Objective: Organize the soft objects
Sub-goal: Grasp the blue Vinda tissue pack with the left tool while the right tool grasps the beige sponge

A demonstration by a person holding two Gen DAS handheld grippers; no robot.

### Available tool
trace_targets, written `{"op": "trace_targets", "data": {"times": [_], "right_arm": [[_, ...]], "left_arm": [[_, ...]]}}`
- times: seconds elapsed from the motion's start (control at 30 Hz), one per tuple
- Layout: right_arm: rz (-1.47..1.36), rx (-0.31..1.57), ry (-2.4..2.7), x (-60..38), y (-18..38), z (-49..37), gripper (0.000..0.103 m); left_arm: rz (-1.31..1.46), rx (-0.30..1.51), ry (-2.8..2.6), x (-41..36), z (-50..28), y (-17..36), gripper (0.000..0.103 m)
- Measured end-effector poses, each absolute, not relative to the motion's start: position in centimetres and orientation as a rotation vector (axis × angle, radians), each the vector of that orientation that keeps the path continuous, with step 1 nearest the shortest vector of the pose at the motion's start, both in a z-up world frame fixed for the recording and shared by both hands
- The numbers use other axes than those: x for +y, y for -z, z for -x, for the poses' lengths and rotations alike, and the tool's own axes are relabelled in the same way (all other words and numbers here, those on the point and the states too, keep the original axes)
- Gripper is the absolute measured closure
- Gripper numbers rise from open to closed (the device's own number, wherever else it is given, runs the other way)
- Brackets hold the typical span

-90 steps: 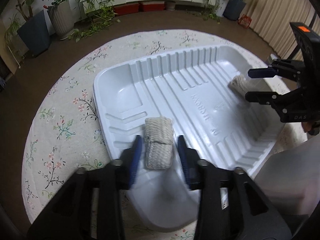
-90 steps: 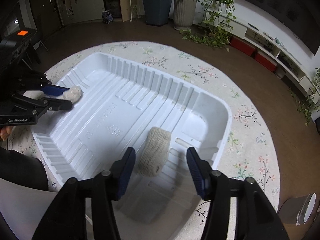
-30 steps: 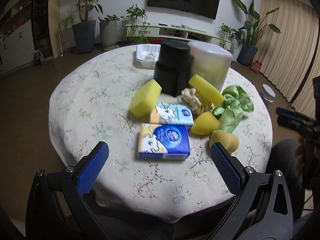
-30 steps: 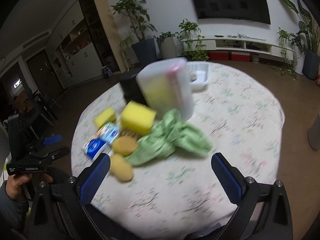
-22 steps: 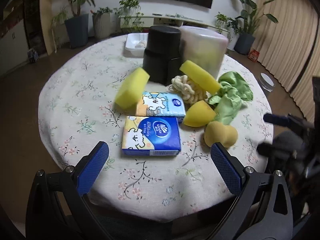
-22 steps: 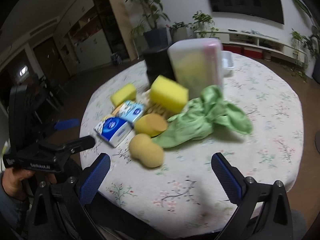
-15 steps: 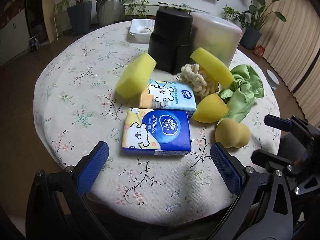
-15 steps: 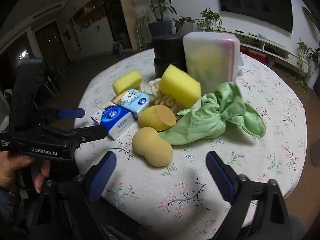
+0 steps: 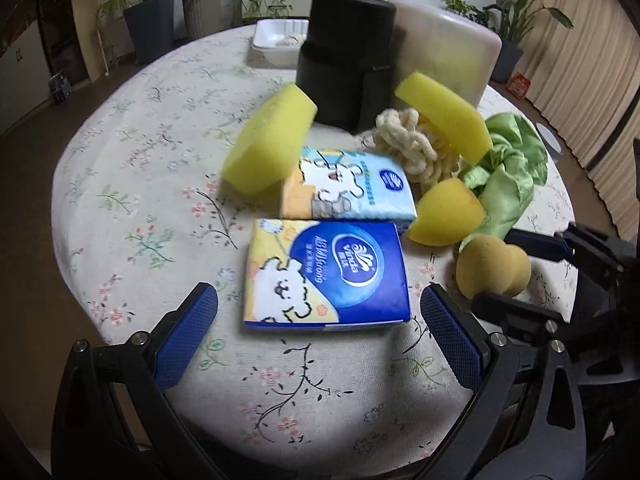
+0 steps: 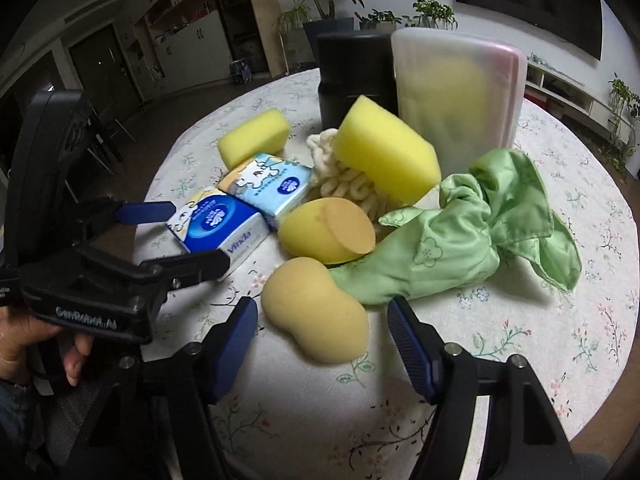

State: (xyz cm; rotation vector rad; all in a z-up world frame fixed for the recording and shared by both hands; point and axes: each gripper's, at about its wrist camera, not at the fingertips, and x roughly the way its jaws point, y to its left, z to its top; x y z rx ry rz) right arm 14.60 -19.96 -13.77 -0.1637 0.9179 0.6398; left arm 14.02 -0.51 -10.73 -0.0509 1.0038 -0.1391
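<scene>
Soft objects lie in a heap on a round floral table. My left gripper (image 9: 320, 320) is open around the near end of a dark blue tissue pack (image 9: 326, 276), also in the right wrist view (image 10: 218, 226). My right gripper (image 10: 322, 340) is open around a tan peanut-shaped sponge (image 10: 316, 314), seen too in the left wrist view (image 9: 492, 266). Behind lie a light blue tissue pack (image 9: 348, 186), two yellow block sponges (image 9: 270, 150) (image 10: 384, 156), a yellow cut sponge (image 10: 328, 230), a cream knitted cloth (image 9: 408, 146) and a green cloth (image 10: 460, 240).
A black cylinder container (image 9: 346, 60) and a frosted plastic box (image 10: 456, 88) stand upright behind the heap. A small white tray (image 9: 276, 38) sits at the table's far edge. Potted plants and a TV cabinet line the far wall.
Both grippers have moved down and in towards the heap. The left now frames the dark blue tissue pack and the right frames the peanut-shaped sponge. The right jaws have narrowed somewhat.
</scene>
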Motion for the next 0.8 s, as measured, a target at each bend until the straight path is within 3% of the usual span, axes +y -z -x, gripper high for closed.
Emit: {"op": "trace_targets", "data": {"times": [0.2, 0.27, 0.33, 0.7, 0.77, 0.8], "right_arm": [[0.194, 0.920, -0.661, -19.2, 14.1, -15.0, 0.041], [0.210, 0.914, -0.672, -18.7, 14.2, -14.9, 0.045], [0.212, 0.909, -0.682, -18.6, 14.2, -14.7, 0.053], [0.192, 0.911, -0.695, -19.8, 14.0, -14.0, 0.058], [0.190, 0.912, -0.694, -20.1, 13.8, -13.8, 0.059], [0.190, 0.912, -0.695, -20.2, 13.8, -13.7, 0.060]], "left_arm": [[0.082, 0.993, 0.130, -0.1, -14.4, 10.8, 0.003], [0.098, 0.987, 0.128, 0.3, -14.5, 10.8, 0.014], [0.079, 0.986, 0.116, 0.2, -14.7, 10.9, 0.014], [0.020, 0.989, 0.081, -0.6, -15.0, 11.3, 0.017], [-0.016, 0.985, 0.049, -1.0, -14.8, 11.3, 0.029], [-0.017, 0.980, 0.044, -1.0, -14.8, 11.3, 0.030]]}}
